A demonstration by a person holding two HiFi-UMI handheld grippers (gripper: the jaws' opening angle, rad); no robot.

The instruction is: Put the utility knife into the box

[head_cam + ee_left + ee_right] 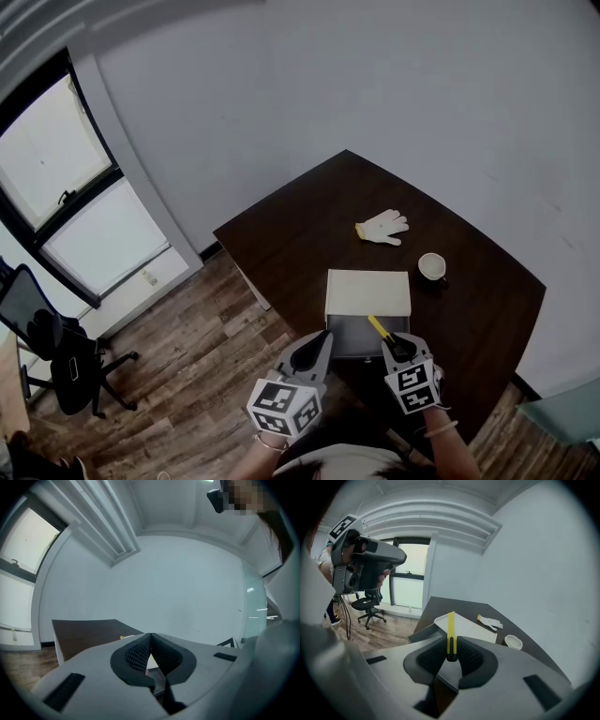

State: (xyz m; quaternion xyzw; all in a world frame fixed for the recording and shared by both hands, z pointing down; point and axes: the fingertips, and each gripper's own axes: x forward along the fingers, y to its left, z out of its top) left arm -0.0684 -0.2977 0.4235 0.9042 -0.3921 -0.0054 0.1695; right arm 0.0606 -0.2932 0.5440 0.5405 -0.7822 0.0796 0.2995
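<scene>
The yellow utility knife [450, 634] stands between the jaws of my right gripper [451, 657], which is shut on its dark lower end; in the head view the knife [379, 328] points out over the box. The box [356, 336] is an open grey tray at the near table edge, with its white lid [367, 292] lying just beyond it. My right gripper [397, 348] hovers at the box's near right corner. My left gripper [320, 349] is at the box's near left, its jaws shut with nothing between them; in its own view the left gripper [150, 645] points over the table at the wall.
A white glove [384, 226] with a yellow cuff and a small white cup [432, 266] lie farther back on the dark table [487, 309]. An office chair [56, 352] stands on the wood floor at left, near the window.
</scene>
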